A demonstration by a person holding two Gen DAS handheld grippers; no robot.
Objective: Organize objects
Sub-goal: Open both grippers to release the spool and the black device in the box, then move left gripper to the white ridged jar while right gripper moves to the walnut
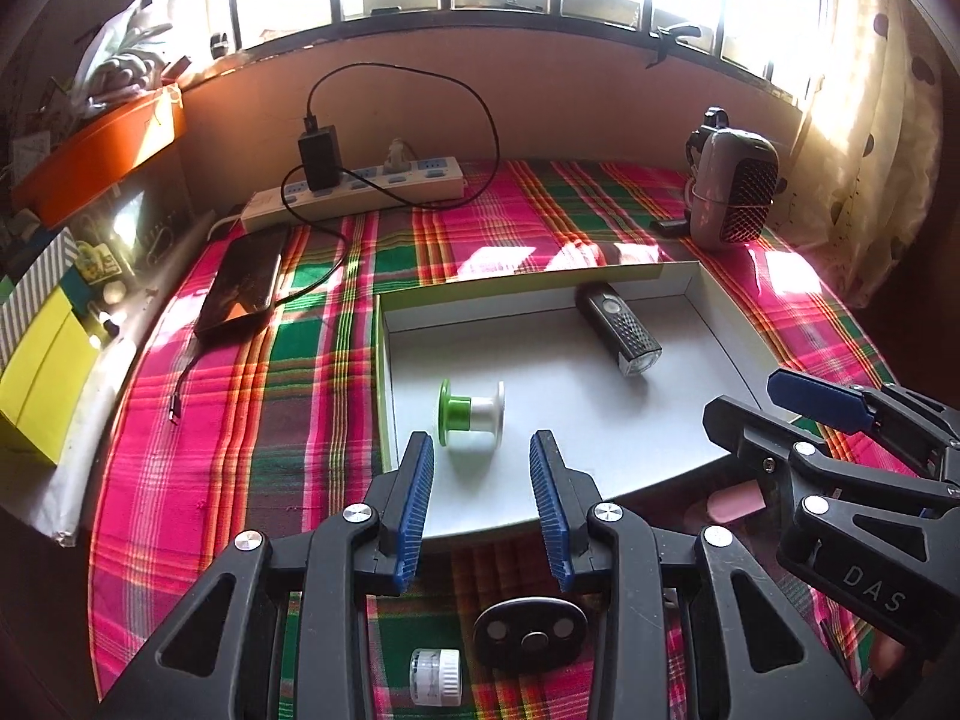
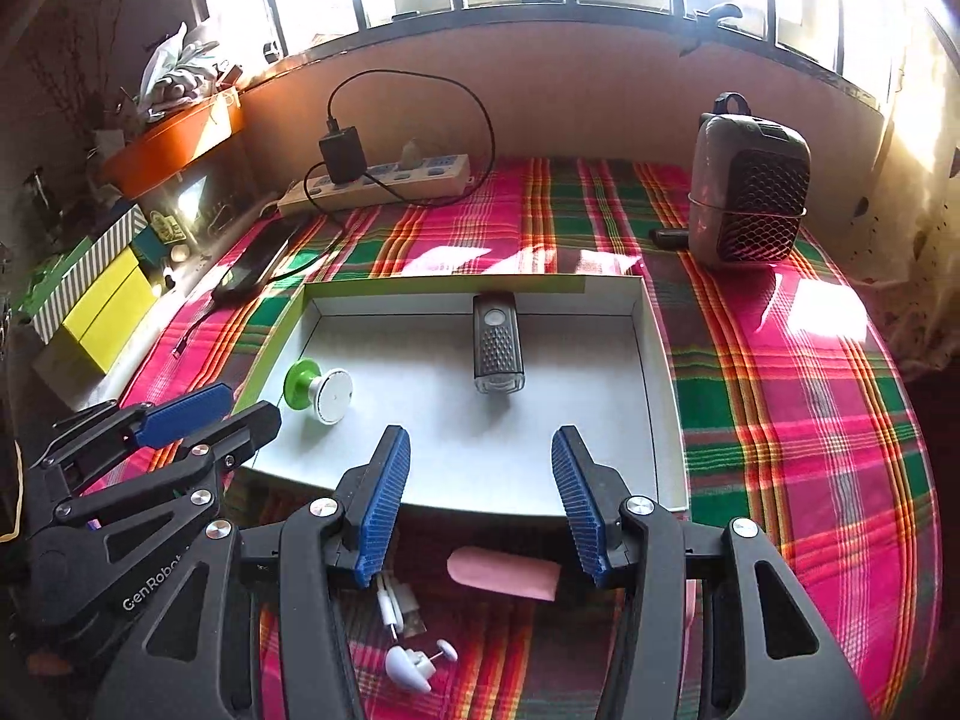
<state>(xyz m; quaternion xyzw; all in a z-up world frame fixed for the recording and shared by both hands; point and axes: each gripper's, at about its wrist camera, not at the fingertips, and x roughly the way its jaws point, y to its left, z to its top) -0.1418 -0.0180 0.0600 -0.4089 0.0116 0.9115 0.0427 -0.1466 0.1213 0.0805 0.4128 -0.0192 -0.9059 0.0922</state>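
Note:
A shallow white box with a green rim lies on the plaid cloth. In it lie a green and white spool on its side and a black bike light. My left gripper is open and empty over the box's near edge, just short of the spool. My right gripper is open and empty over the near edge too; it also shows in the left wrist view. A pink eraser, a black oval piece, a small white jar and white small parts lie in front of the box.
A phone on a cable and a power strip with a black charger lie at the back left. A small heater stands at the back right. Yellow boxes and an orange tub sit at the left. A wall with windows runs behind.

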